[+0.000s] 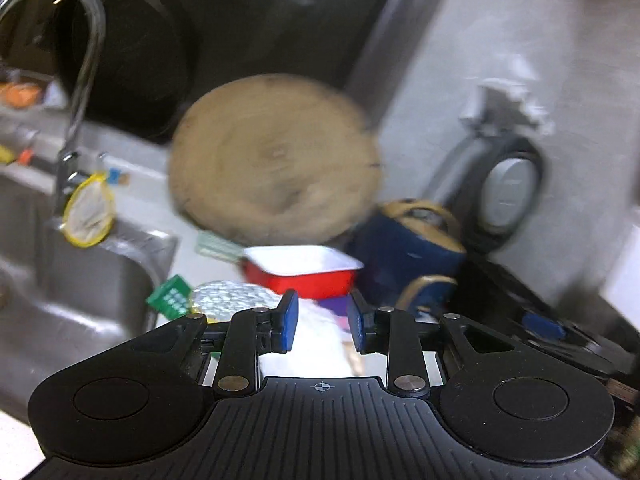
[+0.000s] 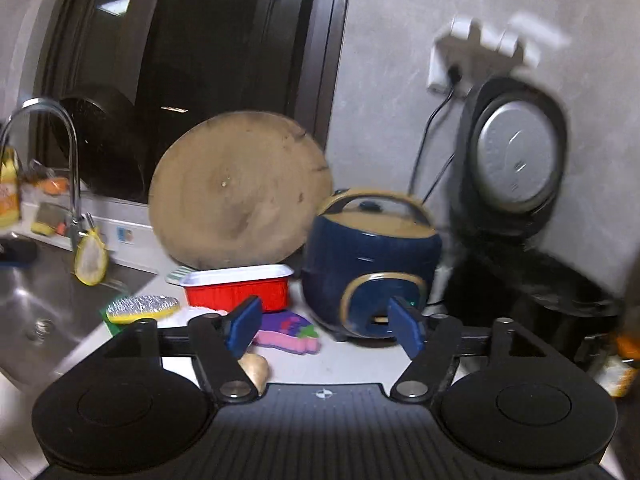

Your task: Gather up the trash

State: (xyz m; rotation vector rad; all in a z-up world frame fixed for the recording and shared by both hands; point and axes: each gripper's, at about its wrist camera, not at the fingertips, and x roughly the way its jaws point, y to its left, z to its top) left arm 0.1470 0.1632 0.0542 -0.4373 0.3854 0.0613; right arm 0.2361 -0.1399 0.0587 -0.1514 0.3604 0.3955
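Note:
A bright white crumpled paper [image 1: 316,344] shows in the gap of my left gripper [image 1: 323,322]. It seems to lie on the counter beside a purple-and-pink wrapper [image 1: 338,308], and the blue pads [image 1: 288,322] stand apart from it. From the right wrist the same white paper [image 2: 196,314] peeks out behind the left finger, next to the purple-and-pink wrapper [image 2: 288,332]. A tan lump [image 2: 254,368] lies close below. My right gripper [image 2: 325,330] is wide open and holds nothing. A red tray [image 2: 240,288] with a white inside stands behind the wrapper.
A round wooden board [image 2: 240,192] leans on the window frame. A blue rice cooker [image 2: 372,256] stands right of the tray, beside a black cooker with its lid [image 2: 516,160] up. A silver scrubber [image 2: 140,306], steel sink [image 2: 40,300] and tap [image 2: 74,184] lie left.

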